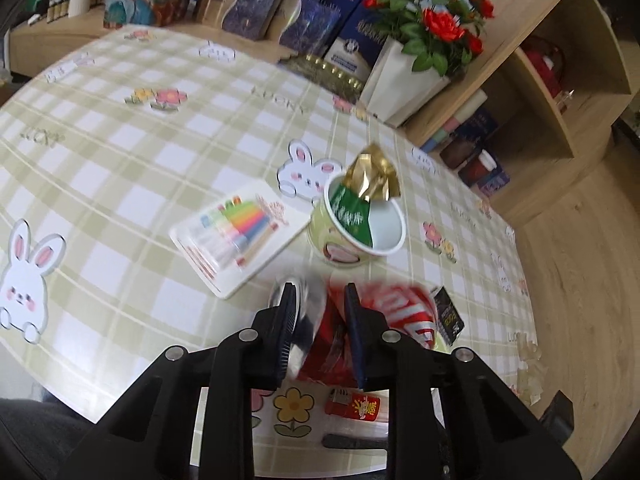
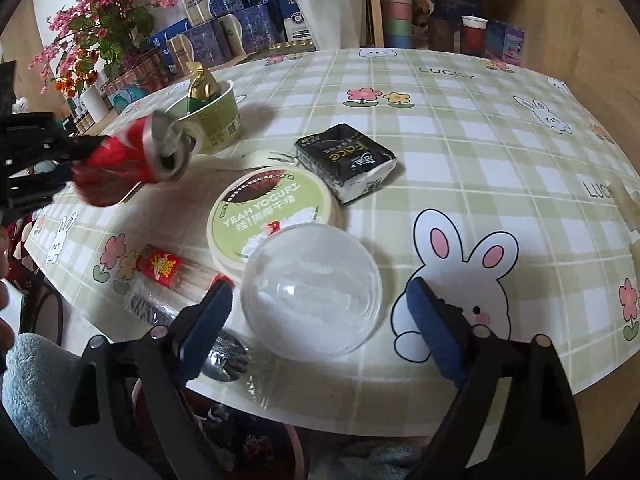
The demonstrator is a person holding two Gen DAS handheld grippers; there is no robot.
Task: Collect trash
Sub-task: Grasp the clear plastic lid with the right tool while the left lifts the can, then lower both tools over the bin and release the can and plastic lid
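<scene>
While clamped in the left claw (crushed red can clear of the bench), next wants the wide-open, empty right claw lowered around the clear dome lid.

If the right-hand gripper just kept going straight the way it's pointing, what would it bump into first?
Most likely the clear plastic dome lid lying on the table between the open fingers of the right gripper. The green yogurt lid lies just beyond it. Depth is hard to judge here.

glossy metal can, clear plastic lid
</scene>
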